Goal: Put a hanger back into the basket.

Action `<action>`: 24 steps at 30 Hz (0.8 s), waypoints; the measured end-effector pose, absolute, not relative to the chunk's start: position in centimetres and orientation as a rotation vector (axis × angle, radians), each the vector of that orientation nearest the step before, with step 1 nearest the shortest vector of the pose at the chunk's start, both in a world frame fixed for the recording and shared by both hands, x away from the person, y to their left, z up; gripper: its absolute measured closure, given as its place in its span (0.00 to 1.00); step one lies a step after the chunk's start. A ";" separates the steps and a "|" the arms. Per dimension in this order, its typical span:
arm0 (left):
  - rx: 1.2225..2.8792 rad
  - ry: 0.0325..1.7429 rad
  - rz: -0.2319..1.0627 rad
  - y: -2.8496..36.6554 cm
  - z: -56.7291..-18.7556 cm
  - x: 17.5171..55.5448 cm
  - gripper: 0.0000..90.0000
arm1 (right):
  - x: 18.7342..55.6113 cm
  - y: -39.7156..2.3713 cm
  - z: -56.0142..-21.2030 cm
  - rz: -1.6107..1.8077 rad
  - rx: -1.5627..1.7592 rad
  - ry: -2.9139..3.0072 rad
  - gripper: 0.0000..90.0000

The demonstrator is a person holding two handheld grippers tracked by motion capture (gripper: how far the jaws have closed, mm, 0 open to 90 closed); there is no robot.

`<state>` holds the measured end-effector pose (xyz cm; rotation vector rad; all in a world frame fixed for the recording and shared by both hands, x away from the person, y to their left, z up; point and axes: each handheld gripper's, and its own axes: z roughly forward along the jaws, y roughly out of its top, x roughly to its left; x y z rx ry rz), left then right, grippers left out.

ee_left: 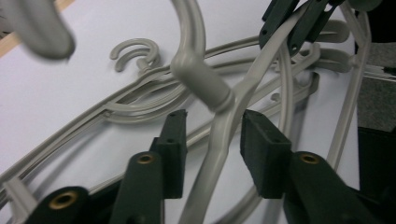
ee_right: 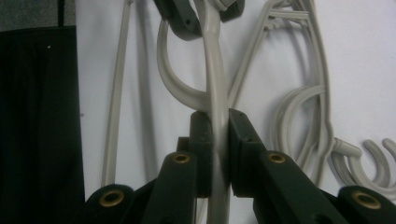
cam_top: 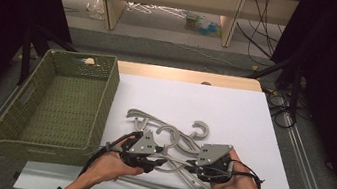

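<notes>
Dim, soft-shadowed lighting; close views blurred, dark surroundings.

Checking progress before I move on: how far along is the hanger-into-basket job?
Done: nothing yet; the green basket holds no hangers. In hand: the right gripper is shut on one grey hanger's arm, while the left gripper straddles the same hanger near its hook neck, pads not yet pressing. Left: lift it clear of the tangled pile on the white sheet and move everything to the basket.

Plenty of bare white counter is left open at the far right; the left side is blocked by the green woven plastic basket, the middle by tangled grey plastic hangers.
</notes>
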<state>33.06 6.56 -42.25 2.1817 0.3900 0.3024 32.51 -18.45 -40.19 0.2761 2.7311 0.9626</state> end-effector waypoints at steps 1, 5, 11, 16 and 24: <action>2.198 0.366 0.277 6.4 -42.2 33.0 0.75 | 32.5 -18.4 -40.2 0.958 0.263 2.731 0.91; 2.214 0.336 0.275 6.4 -41.9 32.8 0.80 | 32.5 -18.4 -40.3 0.961 0.238 2.740 0.91; 2.232 0.315 0.264 6.6 -41.3 32.3 0.83 | 32.5 -18.5 -40.3 0.977 0.219 2.735 0.90; 2.229 0.323 0.224 7.0 -40.6 31.8 0.87 | 32.6 -18.6 -40.1 1.007 0.271 2.704 0.83; 2.180 0.438 0.241 8.6 -39.5 32.2 0.88 | 32.8 -18.9 -39.1 1.154 0.570 2.506 0.46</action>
